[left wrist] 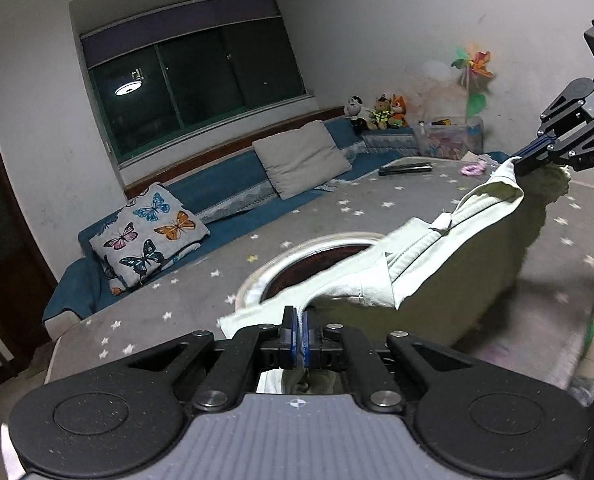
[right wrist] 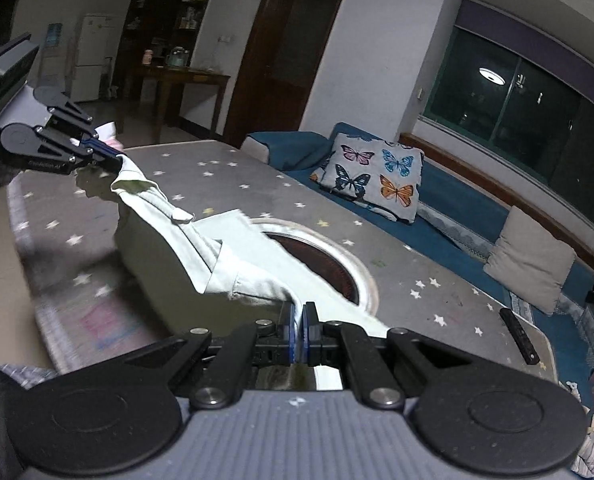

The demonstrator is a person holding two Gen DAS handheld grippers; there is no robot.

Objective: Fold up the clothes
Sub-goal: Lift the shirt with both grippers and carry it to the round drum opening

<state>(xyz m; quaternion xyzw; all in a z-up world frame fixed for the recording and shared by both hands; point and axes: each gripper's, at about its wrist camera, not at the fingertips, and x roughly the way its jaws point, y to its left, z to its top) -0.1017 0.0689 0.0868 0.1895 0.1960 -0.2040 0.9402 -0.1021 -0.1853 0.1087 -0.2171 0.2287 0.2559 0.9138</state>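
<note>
Left wrist view: my left claw [left wrist: 299, 330], at bottom centre, is pressed together on an edge of the pale garment [left wrist: 437, 256]. The cloth runs up to the right edge of the frame, where my right claw [left wrist: 519, 162] pinches its other end. It hangs slack between them, over the starred table [left wrist: 177, 280] and partly across the round heater [left wrist: 297, 260] at centre. My bite here is thin; a tug could slip the hem out.

Right wrist view: my right claw [right wrist: 299, 330], bottom centre, is clamped on the garment [right wrist: 185, 248]; my left claw [right wrist: 117, 160] holds the far end at upper left. The sagging middle could drag over the heater [right wrist: 329, 264] rim and snag. If I lift unevenly, the fold comes out skewed. A remote [right wrist: 517, 336] lies at lower right, apart from the cloth.
</note>
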